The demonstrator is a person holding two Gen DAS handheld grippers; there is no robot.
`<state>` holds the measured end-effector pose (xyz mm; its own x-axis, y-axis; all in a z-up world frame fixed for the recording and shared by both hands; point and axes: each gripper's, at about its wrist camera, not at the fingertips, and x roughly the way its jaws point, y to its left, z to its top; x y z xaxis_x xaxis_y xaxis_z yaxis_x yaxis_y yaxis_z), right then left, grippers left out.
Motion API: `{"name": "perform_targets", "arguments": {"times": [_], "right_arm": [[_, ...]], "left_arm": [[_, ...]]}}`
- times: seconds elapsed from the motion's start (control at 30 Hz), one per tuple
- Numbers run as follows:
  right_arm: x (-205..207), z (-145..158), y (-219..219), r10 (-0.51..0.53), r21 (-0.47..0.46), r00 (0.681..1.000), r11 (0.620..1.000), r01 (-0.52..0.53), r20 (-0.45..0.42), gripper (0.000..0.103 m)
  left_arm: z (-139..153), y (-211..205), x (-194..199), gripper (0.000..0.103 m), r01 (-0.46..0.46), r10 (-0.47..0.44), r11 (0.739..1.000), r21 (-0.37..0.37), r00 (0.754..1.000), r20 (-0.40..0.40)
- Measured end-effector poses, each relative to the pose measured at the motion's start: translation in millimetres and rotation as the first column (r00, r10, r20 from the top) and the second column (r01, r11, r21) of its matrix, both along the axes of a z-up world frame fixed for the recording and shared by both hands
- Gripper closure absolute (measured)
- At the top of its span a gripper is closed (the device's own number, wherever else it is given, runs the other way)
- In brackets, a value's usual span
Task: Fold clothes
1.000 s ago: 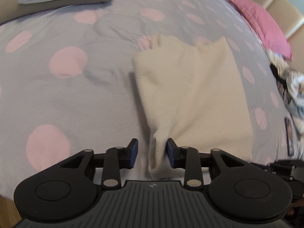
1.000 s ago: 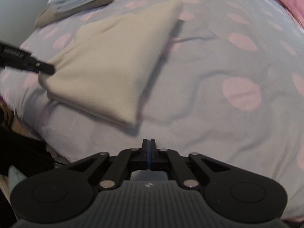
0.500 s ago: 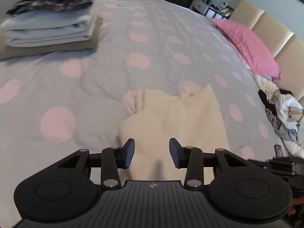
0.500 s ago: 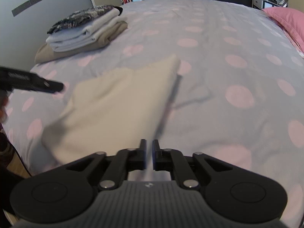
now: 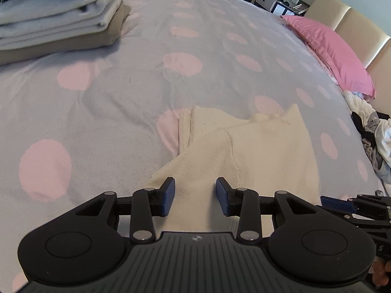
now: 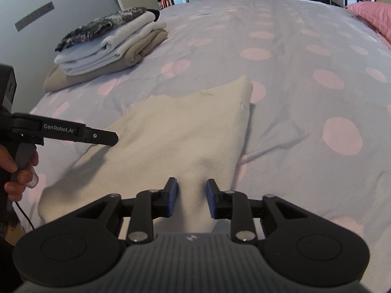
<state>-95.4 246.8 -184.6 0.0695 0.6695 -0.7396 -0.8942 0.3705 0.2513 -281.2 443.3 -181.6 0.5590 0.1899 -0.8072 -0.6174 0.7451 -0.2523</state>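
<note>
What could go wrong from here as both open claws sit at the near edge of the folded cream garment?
1. The left claw and right claw are both open, so either may pinch only the top layer of the folded cream knit garment and undo the fold.
2. A deep bite could also catch the grey, pink-dotted bedspread underneath.

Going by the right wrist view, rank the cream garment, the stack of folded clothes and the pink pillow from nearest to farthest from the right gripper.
1. Cream garment: directly ahead, its near edge between the open jaws of the right gripper.
2. Stack of folded clothes: far left on the bedspread.
3. Pink pillow: far right corner, at the head of the bed.
</note>
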Motion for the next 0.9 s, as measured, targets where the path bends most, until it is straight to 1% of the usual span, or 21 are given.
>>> {"name": "perform_targets", "arguments": {"times": [0.07, 0.1, 0.13, 0.17, 0.2, 0.27, 0.33, 0.4, 0.47, 0.53, 0.67, 0.73, 0.8, 0.87, 0.9], "right_arm": [[8.2, 3.5, -10.5, -0.035, 0.037, 0.999, 0.999, 0.037, -0.042, 0.052], [12.9, 4.6, -15.5, -0.058, 0.052, 0.997, 0.997, 0.061, -0.056, 0.048], [17.7, 5.7, -20.5, -0.081, 0.067, 0.994, 0.994, 0.085, -0.071, 0.047], [23.0, 5.1, -23.1, -0.104, 0.072, 0.991, 0.991, 0.110, -0.088, 0.044], [28.3, 4.5, -25.6, -0.127, 0.077, 0.986, 0.988, 0.135, -0.106, 0.044], [39.1, 0.1, -28.7, -0.158, 0.081, 0.974, 0.982, 0.173, -0.163, 0.043], [47.3, -6.0, -29.9, -0.176, 0.083, 0.958, 0.976, 0.199, -0.225, 0.043], [49.6, -12.1, -28.9, -0.172, 0.076, 0.947, 0.977, 0.199, -0.269, 0.042], [51.8, -18.3, -28.0, -0.169, 0.068, 0.935, 0.978, 0.199, -0.313, 0.042], [50.7, -23.2, -24.2, -0.159, 0.061, 0.932, 0.980, 0.188, -0.325, 0.042], [55.1, -32.7, -17.6, -0.162, 0.043, 0.915, 0.981, 0.191, -0.370, 0.035], [58.2, -37.7, -14.9, -0.169, 0.037, 0.901, 0.979, 0.200, -0.399, 0.034], [58.6, -40.3, -12.2, -0.164, 0.040, 0.897, 0.980, 0.197, -0.411, 0.033], [58.7, -42.0, -9.3, -0.162, 0.041, 0.894, 0.980, 0.196, -0.419, 0.033], [58.5, -42.7, -7.9, -0.161, 0.042, 0.892, 0.980, 0.196, -0.422, 0.033]], "left_arm": [[6.4, -5.6, -5.4, 0.049, -0.010, 0.011, 0.998, 0.063, 1.000, -0.009], [7.7, -4.4, -9.6, 0.046, -0.026, 0.027, 0.997, 0.067, 1.000, -0.012], [8.3, -1.9, -14.0, 0.041, -0.045, 0.046, 0.997, 0.061, 0.999, -0.015], [8.9, 0.5, -18.4, 0.039, -0.064, 0.065, 0.996, 0.055, 0.998, -0.017], [9.5, 3.0, -22.9, 0.039, -0.083, 0.084, 0.995, 0.049, 0.996, -0.020], [3.8, 13.8, -30.6, 0.039, -0.110, 0.110, 0.993, -0.054, 0.994, 0.002], [-3.9, 22.2, -35.1, 0.039, -0.117, 0.122, 0.982, -0.148, 0.992, 0.030], [-11.5, 26.7, -35.0, 0.039, -0.118, 0.128, 0.974, -0.191, 0.991, 0.040], [-20.3, 29.4, -31.1, 0.038, -0.116, 0.126, 0.970, -0.215, 0.992, 0.033], [-25.5, 31.2, -28.4, 0.034, -0.113, 0.127, 0.967, -0.228, 0.991, 0.049], [-28.7, 28.6, -21.2, 0.032, -0.080, 0.098, 0.972, -0.220, 0.993, 0.071], [-32.4, 27.5, -18.2, 0.032, -0.069, 0.090, 0.974, -0.216, 0.992, 0.091], [-35.4, 27.7, -18.0, 0.033, -0.063, 0.090, 0.973, -0.223, 0.990, 0.110], [-37.0, 28.8, -17.0, 0.039, -0.056, 0.088, 0.970, -0.238, 0.988, 0.127], [-38.1, 29.3, -16.6, 0.040, -0.054, 0.088, 0.968, -0.246, 0.988, 0.130]]}}
